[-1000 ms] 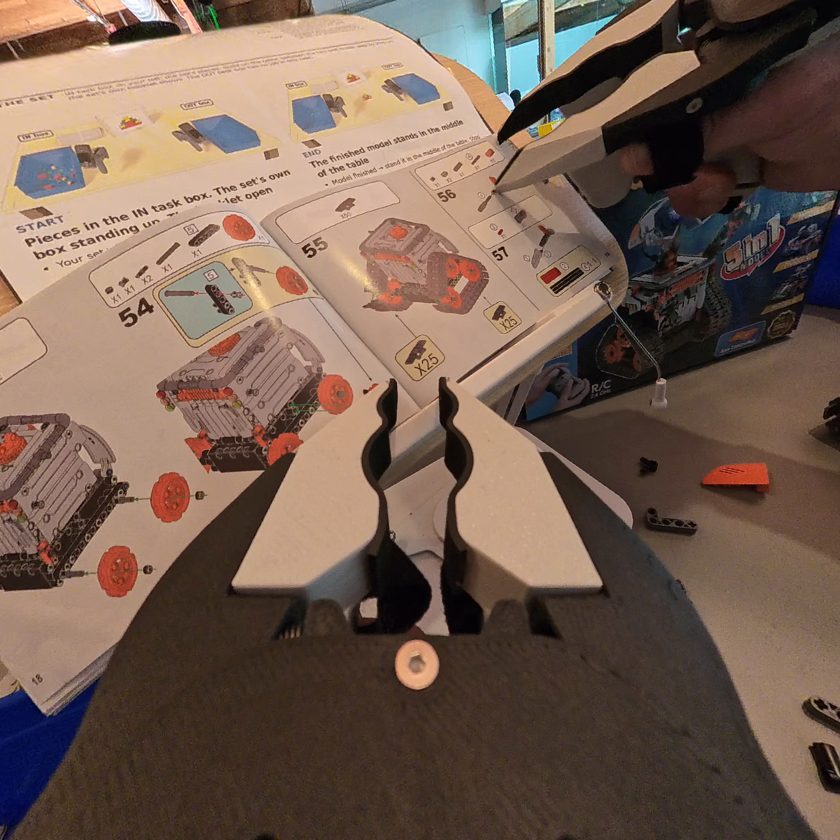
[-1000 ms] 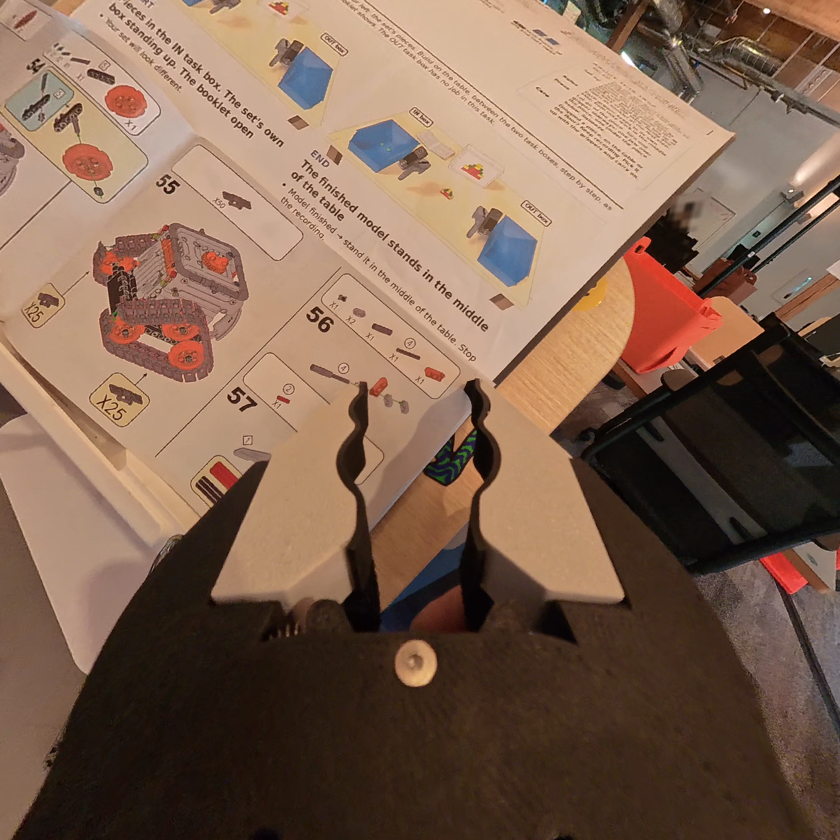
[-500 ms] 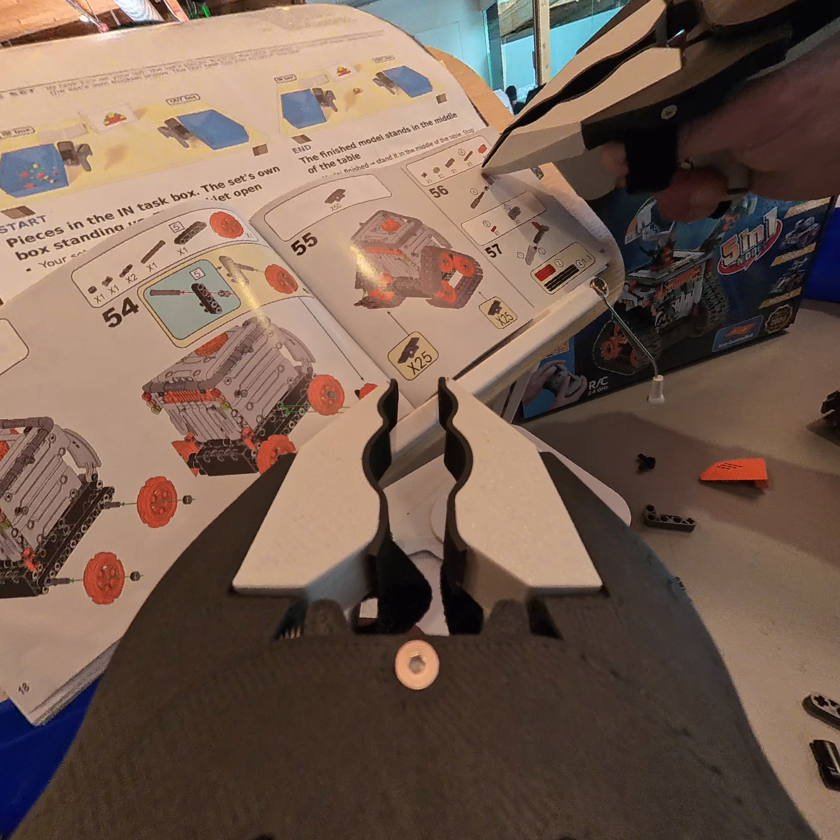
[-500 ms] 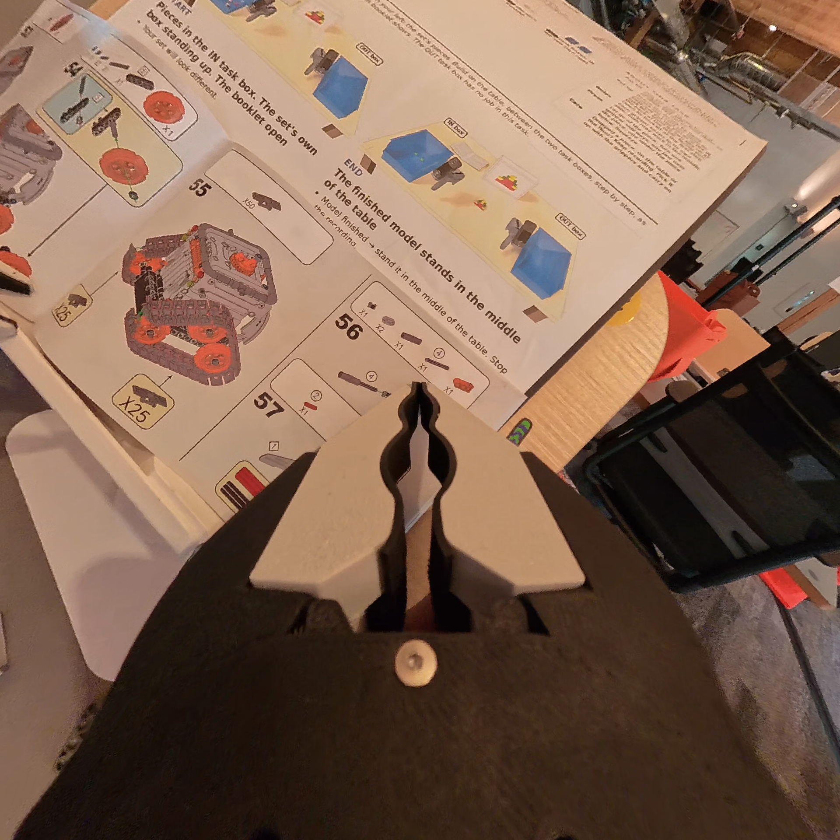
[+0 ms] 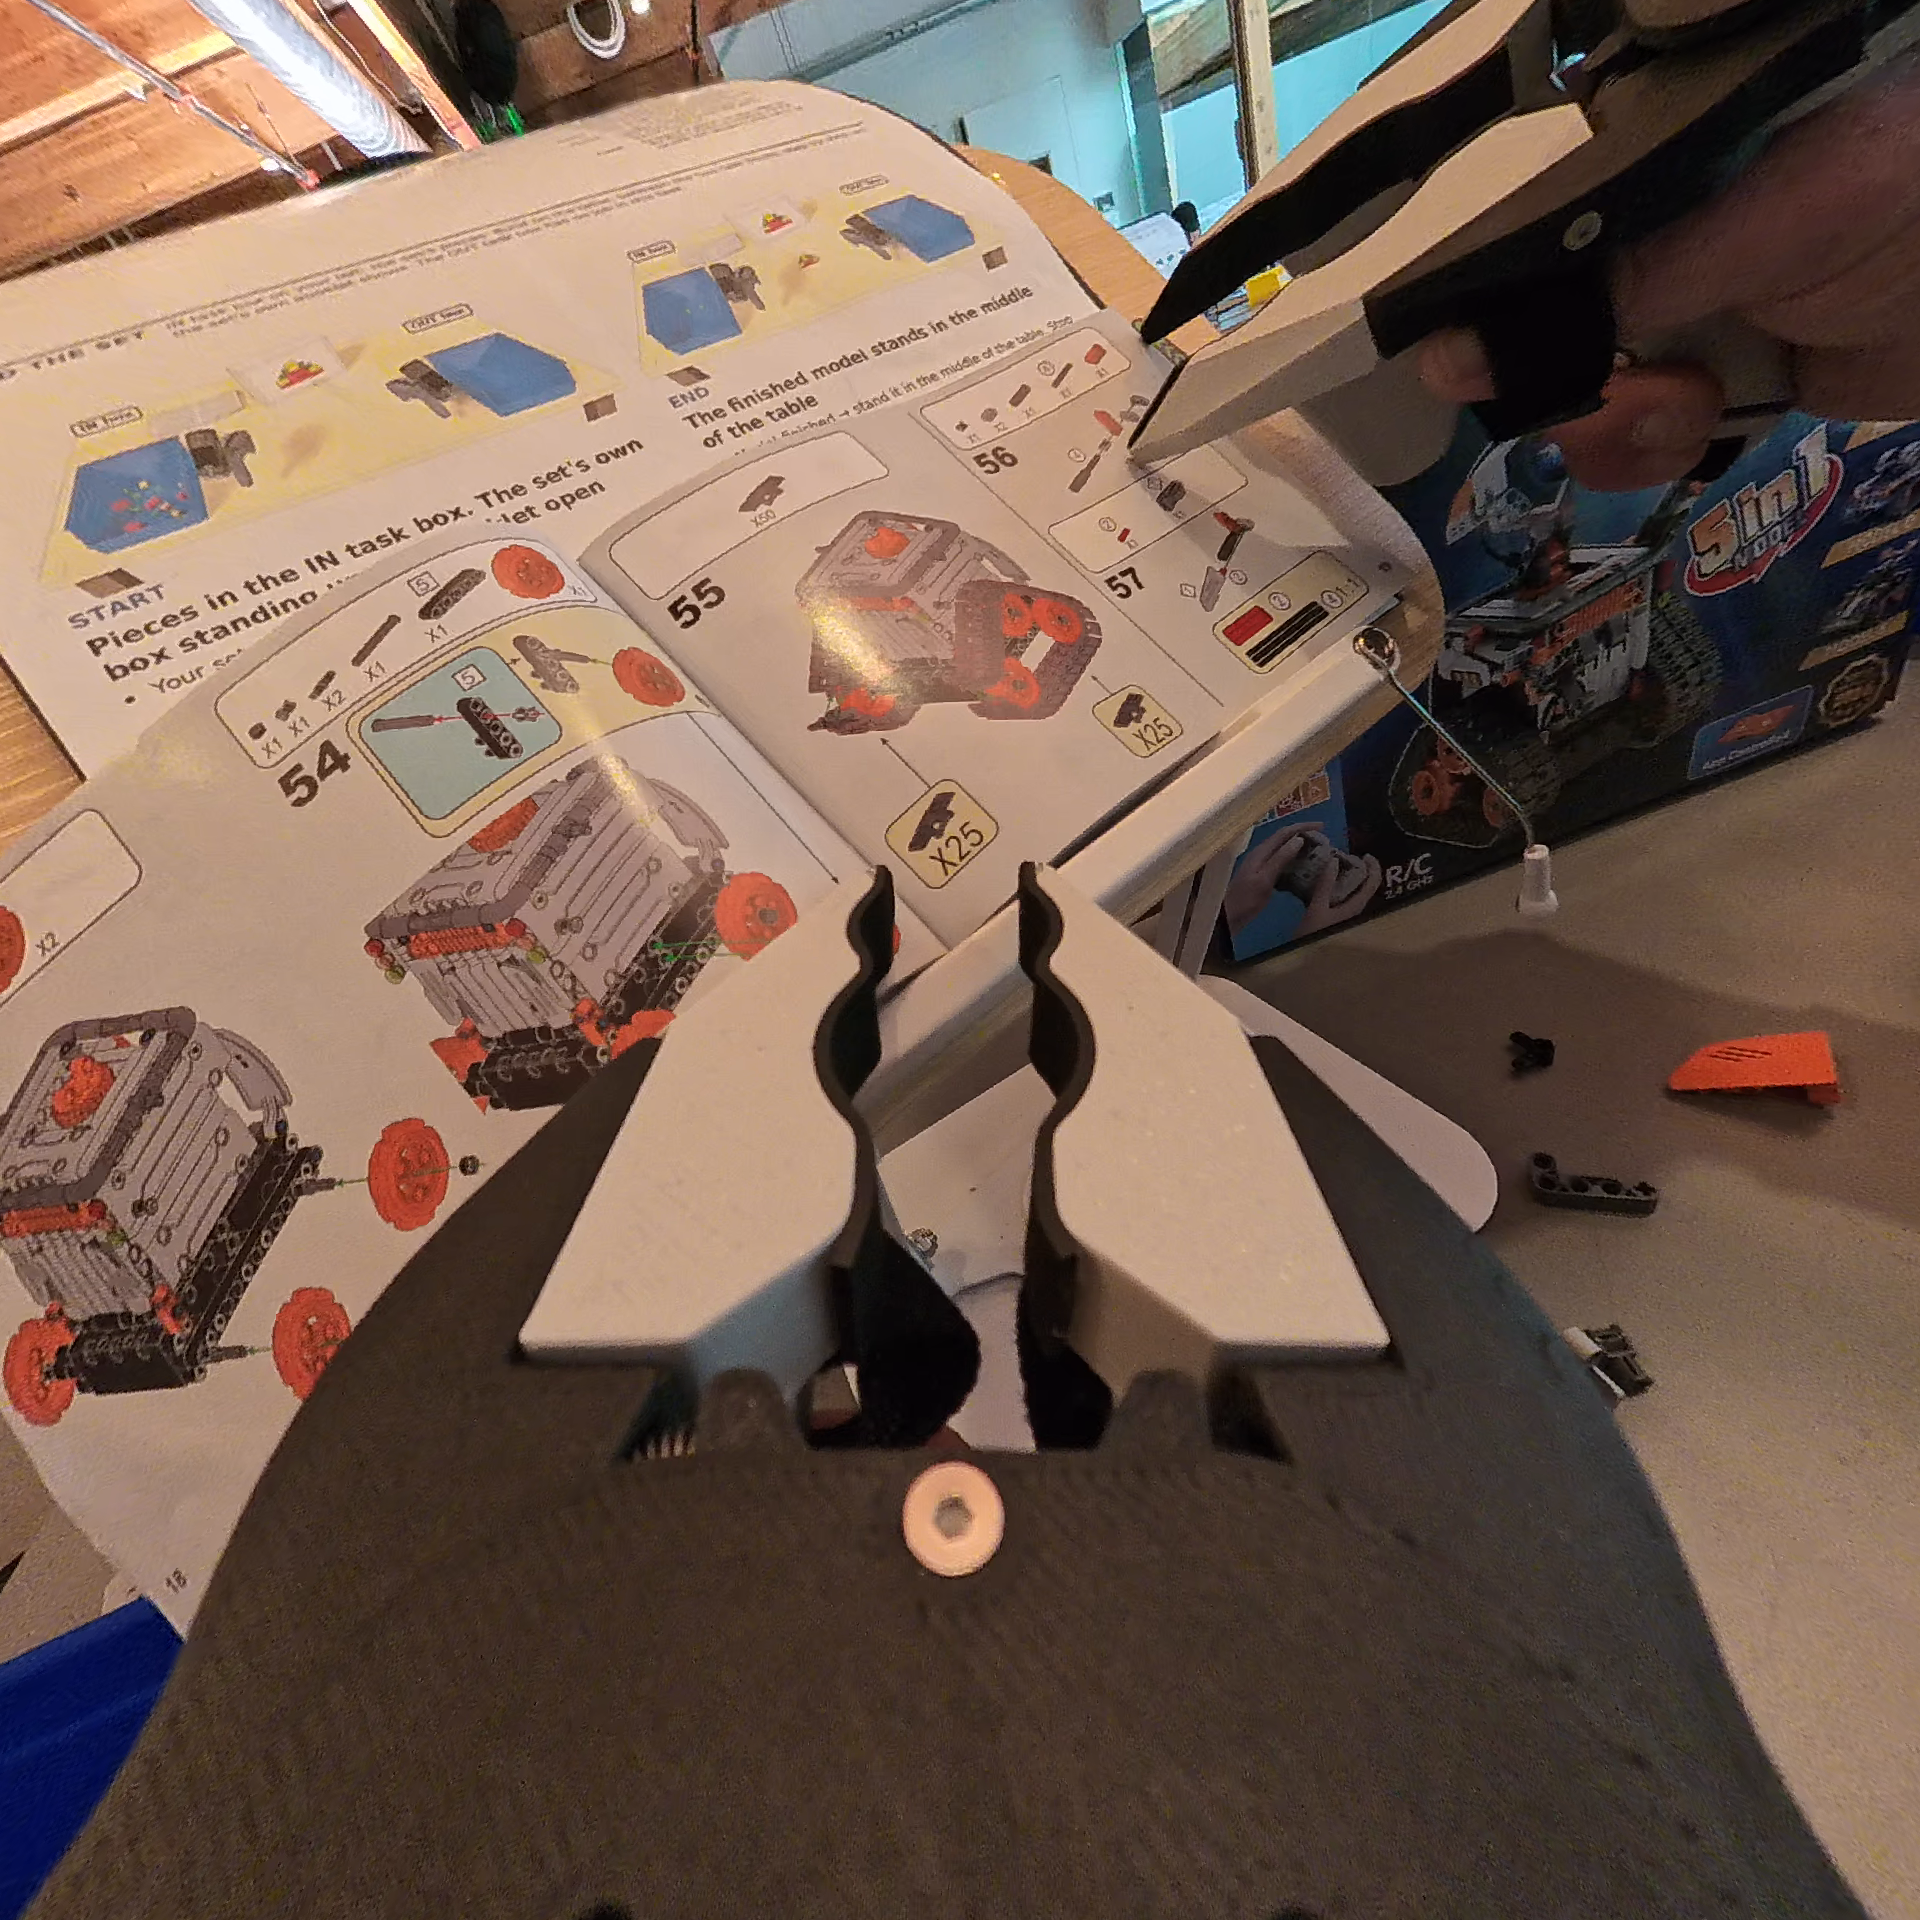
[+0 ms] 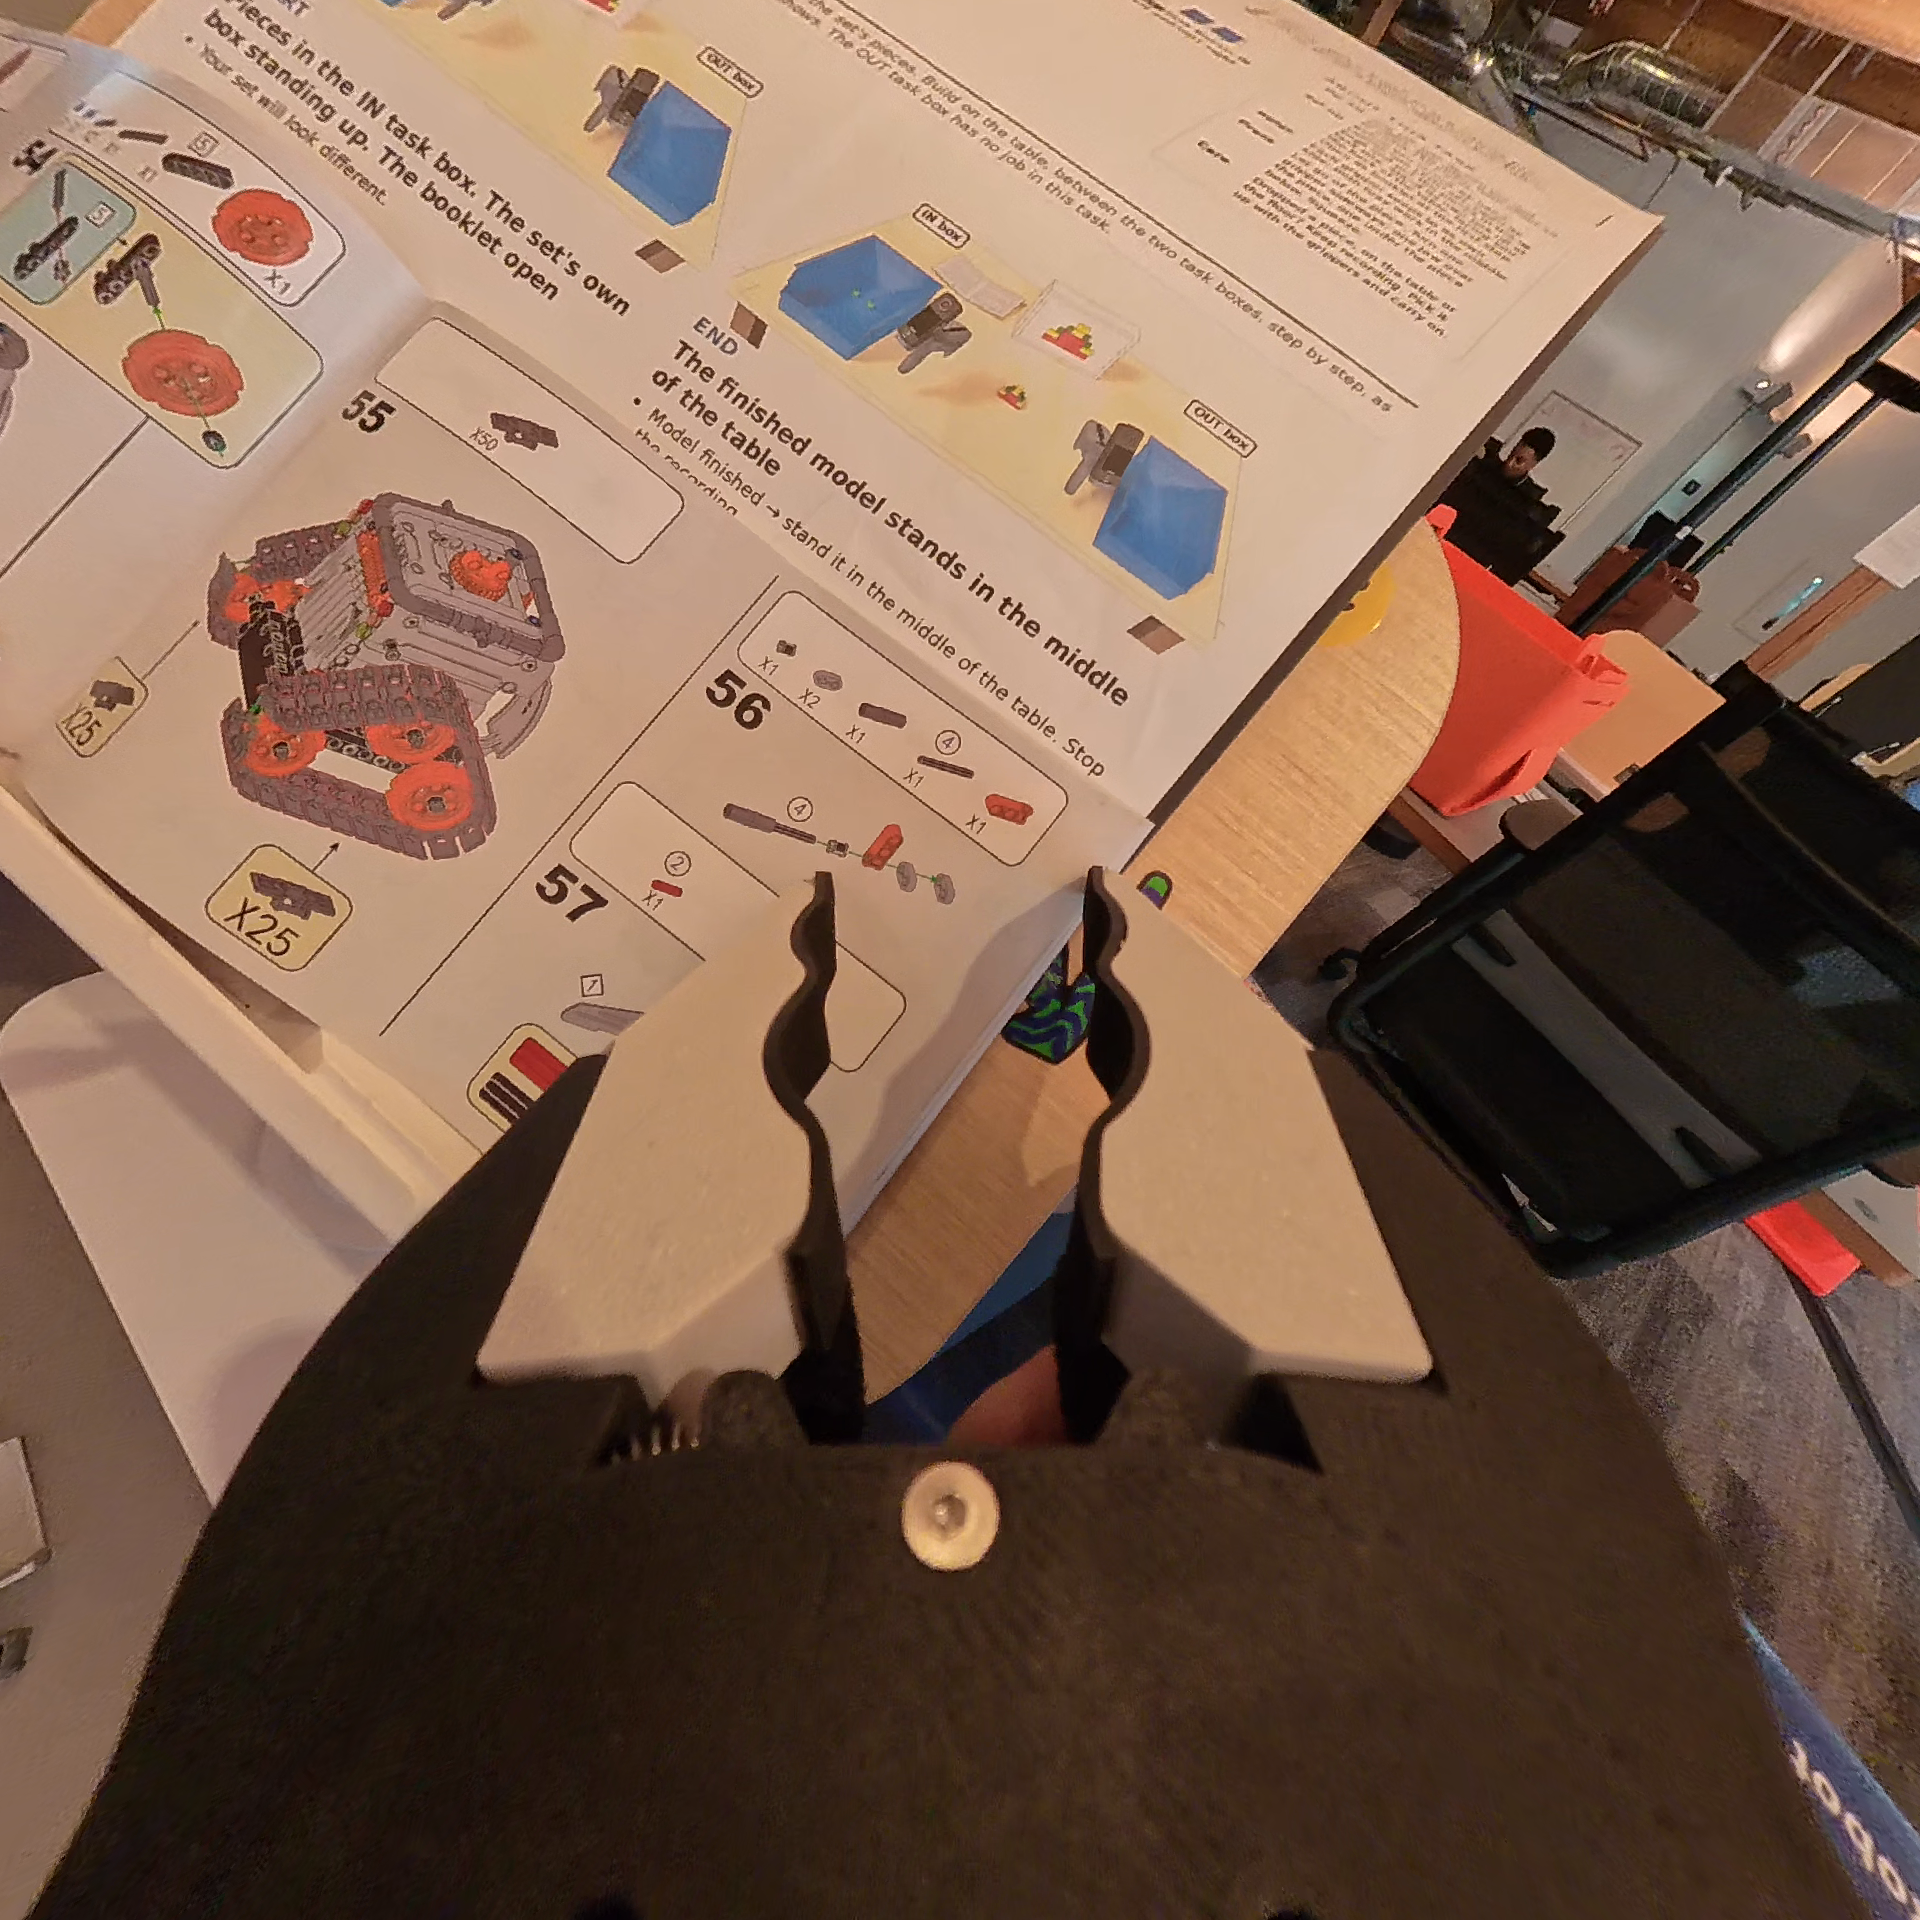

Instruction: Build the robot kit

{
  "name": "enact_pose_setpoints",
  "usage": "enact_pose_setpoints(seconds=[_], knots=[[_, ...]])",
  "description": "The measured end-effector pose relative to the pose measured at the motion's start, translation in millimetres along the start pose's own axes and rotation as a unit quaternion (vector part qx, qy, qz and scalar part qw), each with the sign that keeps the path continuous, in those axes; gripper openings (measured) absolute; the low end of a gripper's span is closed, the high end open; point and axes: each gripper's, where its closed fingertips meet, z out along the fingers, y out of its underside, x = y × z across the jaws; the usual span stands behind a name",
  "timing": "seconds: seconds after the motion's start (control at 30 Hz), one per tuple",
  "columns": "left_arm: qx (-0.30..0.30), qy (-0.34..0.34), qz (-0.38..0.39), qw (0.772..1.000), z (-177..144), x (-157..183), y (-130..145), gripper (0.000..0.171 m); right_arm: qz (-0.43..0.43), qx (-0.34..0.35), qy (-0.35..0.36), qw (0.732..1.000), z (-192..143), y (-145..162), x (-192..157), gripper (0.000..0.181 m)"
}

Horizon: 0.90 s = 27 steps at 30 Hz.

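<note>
An open instruction booklet point(image 5: 727, 675) rests on a white stand point(image 5: 1091, 883), with a large printed sheet point(image 5: 416, 312) behind it. My left gripper point(image 5: 956, 894) is open and empty, its tips just in front of the booklet's lower edge at the fold. My right gripper point(image 6: 961, 883) is open, and the right-hand page's outer edge lies between its fingers without being pinched. The booklet point(image 6: 520, 675) fills the left of the right wrist view. In the left wrist view the right gripper point(image 5: 1138, 384) shows at the upper right, held by a hand, its jaws apart at the page's corner.
The set's blue box point(image 5: 1662, 644) stands behind the stand. An orange piece point(image 5: 1756, 1070), a grey beam point(image 5: 1590, 1184) and a black pin point(image 5: 1530, 1049) lie on the table at right. A wire page holder point(image 5: 1455, 748) hangs off the stand. An orange bin point(image 6: 1507, 707) and a black chair point(image 6: 1662, 987) are beyond. The orange piece point(image 5: 1756, 1070) is about equally far from each gripper, around 25 cm.
My right gripper was open a second ago, shut on the page's edge half a second ago, and has opened again. My left gripper has barely moved.
</note>
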Motion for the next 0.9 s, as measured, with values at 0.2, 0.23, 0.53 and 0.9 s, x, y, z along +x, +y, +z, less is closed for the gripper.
enact_pose_setpoints(seconds=[0.2, 0.23, 0.53, 0.9], knots=[[-0.004, 0.001, 0.003, 1.0, 1.0, 2.4, 1.2, 0.023, 0.003, 0.001, 0.008, 1.0, 0.4, 0.0, 2.5, 0.04], [-0.004, 0.002, 0.003, 1.0, 1.3, 2.9, 1.4, 0.023, 0.004, 0.003, 0.008, 1.0, 0.2, 0.1, 2.6, 0.038], [-0.006, 0.001, 0.009, 1.0, 2.1, 4.2, 2.4, 0.023, -0.023, 0.012, 0.025, 0.999, -2.7, -2.1, -3.1, 0.025], [-0.004, -0.007, 0.024, 1.0, 0.6, 5.0, -0.2, 0.024, -0.042, 0.011, 0.031, 0.999, -3.8, 0.9, -11.5, 0.0]])
